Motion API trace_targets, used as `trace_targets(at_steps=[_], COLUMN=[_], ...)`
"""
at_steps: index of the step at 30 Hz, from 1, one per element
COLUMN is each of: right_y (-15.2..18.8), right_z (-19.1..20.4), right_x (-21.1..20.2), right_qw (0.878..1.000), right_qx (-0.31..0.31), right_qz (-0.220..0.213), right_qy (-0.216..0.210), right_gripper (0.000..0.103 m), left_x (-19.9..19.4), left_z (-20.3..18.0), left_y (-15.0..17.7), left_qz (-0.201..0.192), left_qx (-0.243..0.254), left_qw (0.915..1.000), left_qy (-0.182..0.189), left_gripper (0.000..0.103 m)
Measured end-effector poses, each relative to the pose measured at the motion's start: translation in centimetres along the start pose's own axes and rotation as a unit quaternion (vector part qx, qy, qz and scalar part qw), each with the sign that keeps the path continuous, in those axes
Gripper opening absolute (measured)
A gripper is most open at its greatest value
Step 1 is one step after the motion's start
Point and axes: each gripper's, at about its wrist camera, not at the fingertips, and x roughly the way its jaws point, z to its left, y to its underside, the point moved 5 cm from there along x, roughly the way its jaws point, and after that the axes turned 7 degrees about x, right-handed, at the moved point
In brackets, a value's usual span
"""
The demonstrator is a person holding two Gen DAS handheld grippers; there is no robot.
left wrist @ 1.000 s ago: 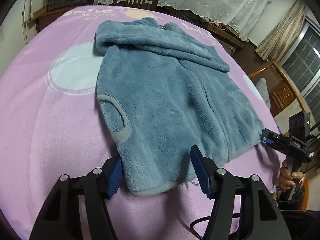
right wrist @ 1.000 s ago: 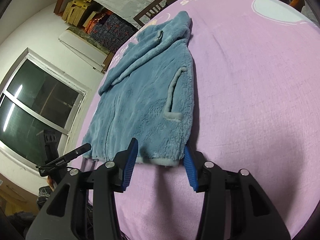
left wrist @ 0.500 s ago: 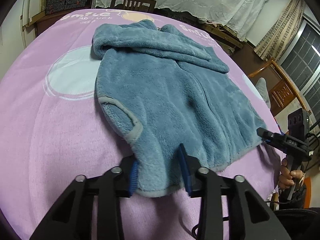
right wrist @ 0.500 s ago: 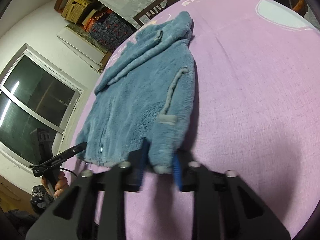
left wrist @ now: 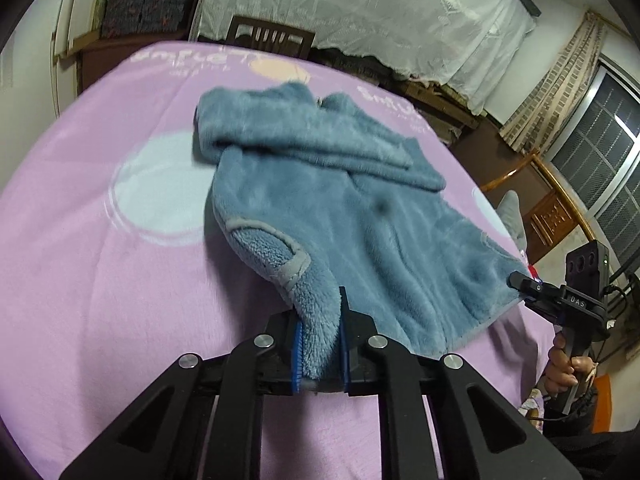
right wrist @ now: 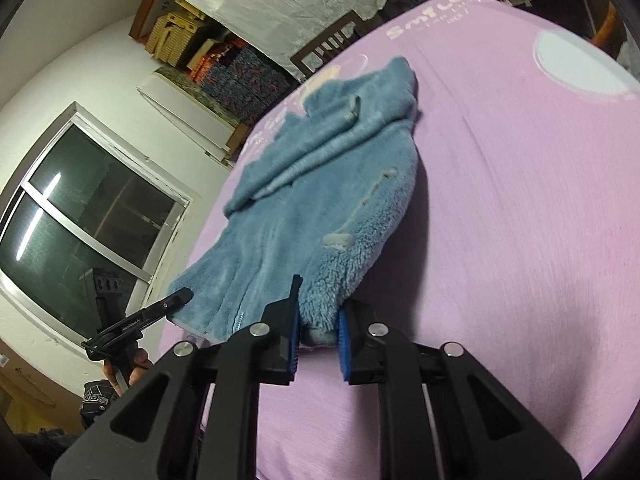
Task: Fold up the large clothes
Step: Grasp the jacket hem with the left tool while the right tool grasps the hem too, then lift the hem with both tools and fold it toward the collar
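A blue fleece jacket lies on a pink blanket, sleeves folded across its chest, collar at the far end. My left gripper is shut on the hem at one bottom corner, beside a grey-edged pocket. The hem corner is raised off the blanket. In the right wrist view the same jacket appears, and my right gripper is shut on the other bottom corner, lifted too. Each view shows the opposite gripper at the far hem corner: the right gripper, the left gripper.
The pink blanket covers a wide bed-like surface with pale circles and lettering. A wooden chair stands behind the far edge under a lace cloth. A window and stacked boxes lie on one side, wooden furniture on the other.
Both grippers went from open around the hem to shut on its corners. The hem has risen off the blanket and bunched between the pads.
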Motion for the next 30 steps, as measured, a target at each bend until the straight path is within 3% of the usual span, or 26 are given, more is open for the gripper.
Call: trace_targets(at_steps=[15, 30], right_y=[-7.0, -13.1], right_z=[5.4, 7.6], right_x=[-1.3, 0.9], right_qw=[0.998, 0.997], right_qx=[-0.033, -0.04], right_qz=[-0.043, -0.063], right_qy=[-0.024, -0.031], right_gripper=[0.014, 0.014], left_x=[-3.3, -2.4], left_z=[-0.7, 0.7], left_y=[-8.1, -13.5], left_qz=[-0.084, -0.099], left_qx=[0.026, 0.019], left_qw=[0.9956, 0.994], left_qy=[-0.031, -0.043], left_gripper=[0.014, 0.014])
